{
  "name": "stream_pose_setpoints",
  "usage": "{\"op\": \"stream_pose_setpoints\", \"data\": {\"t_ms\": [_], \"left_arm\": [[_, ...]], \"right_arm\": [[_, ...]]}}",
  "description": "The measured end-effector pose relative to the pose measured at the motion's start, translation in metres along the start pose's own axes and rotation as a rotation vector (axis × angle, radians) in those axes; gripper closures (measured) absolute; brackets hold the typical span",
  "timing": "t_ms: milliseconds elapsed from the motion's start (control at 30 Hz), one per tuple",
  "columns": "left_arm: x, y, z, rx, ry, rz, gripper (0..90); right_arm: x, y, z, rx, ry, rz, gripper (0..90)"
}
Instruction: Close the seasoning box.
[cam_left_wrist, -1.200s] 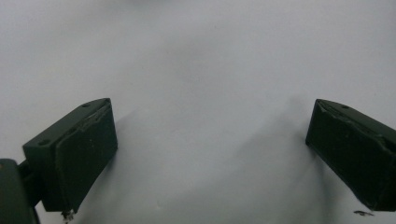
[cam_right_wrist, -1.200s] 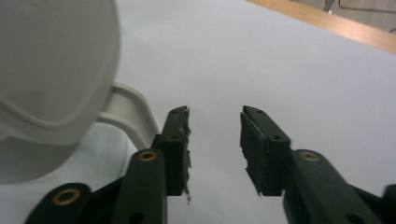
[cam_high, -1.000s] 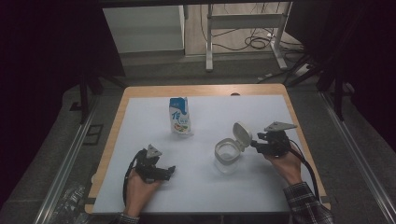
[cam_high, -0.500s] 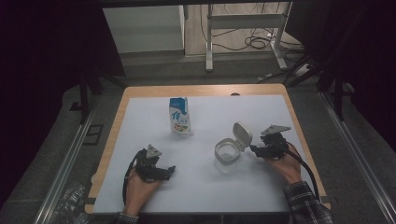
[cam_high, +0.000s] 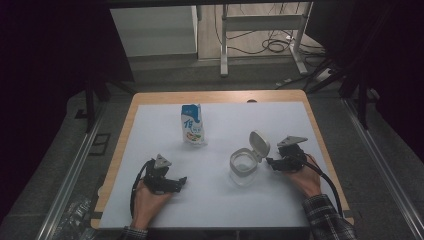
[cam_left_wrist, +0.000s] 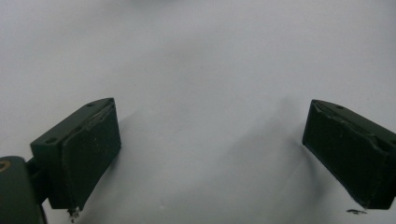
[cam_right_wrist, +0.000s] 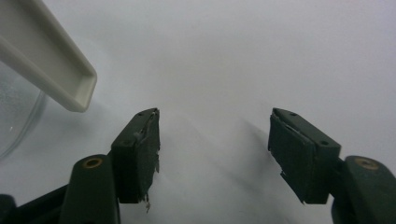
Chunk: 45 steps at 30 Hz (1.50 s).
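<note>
With the jar (cam_high: 243, 168) lid (cam_high: 259, 145) flipped up, my right fingers (cam_right_wrist: 215, 154) have just spread empty; next, fetch the carton (cam_high: 192, 124).

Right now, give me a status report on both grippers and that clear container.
Left gripper open, nothing between jaws. Right gripper open, jaws just widening, beside the clear container, not touching. Container lid flipped up. Milk carton stands apart, nothing in the way.

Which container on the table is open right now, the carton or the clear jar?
The clear jar, beside the right gripper: its white lid stands flipped up. The milk carton stands closed farther back.
</note>
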<state>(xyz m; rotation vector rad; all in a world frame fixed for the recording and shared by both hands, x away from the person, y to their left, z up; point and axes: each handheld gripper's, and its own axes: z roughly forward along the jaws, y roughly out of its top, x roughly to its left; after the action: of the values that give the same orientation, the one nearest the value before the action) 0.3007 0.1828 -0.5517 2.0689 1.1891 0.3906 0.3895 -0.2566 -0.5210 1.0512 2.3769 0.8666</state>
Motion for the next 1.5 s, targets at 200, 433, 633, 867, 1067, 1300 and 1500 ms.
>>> {"op": "stream_pose_setpoints", "data": {"t_ms": [200, 433, 633, 867, 1067, 1300, 1500], "left_arm": [[0.004, 0.001, 0.0, -0.016, -0.014, -0.022, 4.0], [0.008, 0.005, 0.001, -0.025, -0.027, -0.028, 3.7], [0.012, 0.012, 0.002, -0.057, -0.062, -0.025, 4.9], [0.02, 0.029, 0.001, -0.09, -0.076, -0.006, 6.8], [0.026, 0.05, -0.003, -0.113, -0.083, 0.025, 8.9], [0.036, 0.077, -0.005, -0.153, -0.115, 0.027, 11.6], [0.043, 0.099, -0.004, -0.178, -0.132, 0.054, 15.3]], "right_arm": [[-0.005, -0.009, 0.002, -0.055, 0.027, 0.04, 26.4], [-0.005, -0.01, 0.002, -0.064, 0.026, 0.041, 26.0], [-0.005, -0.01, 0.002, -0.062, 0.027, 0.042, 25.8], [-0.005, -0.01, 0.003, -0.064, 0.028, 0.044, 25.7], [-0.005, -0.01, 0.003, -0.064, 0.028, 0.045, 25.6], [-0.005, -0.01, 0.003, -0.064, 0.028, 0.045, 25.5], [-0.005, -0.01, 0.003, -0.064, 0.028, 0.046, 25.3]]}}
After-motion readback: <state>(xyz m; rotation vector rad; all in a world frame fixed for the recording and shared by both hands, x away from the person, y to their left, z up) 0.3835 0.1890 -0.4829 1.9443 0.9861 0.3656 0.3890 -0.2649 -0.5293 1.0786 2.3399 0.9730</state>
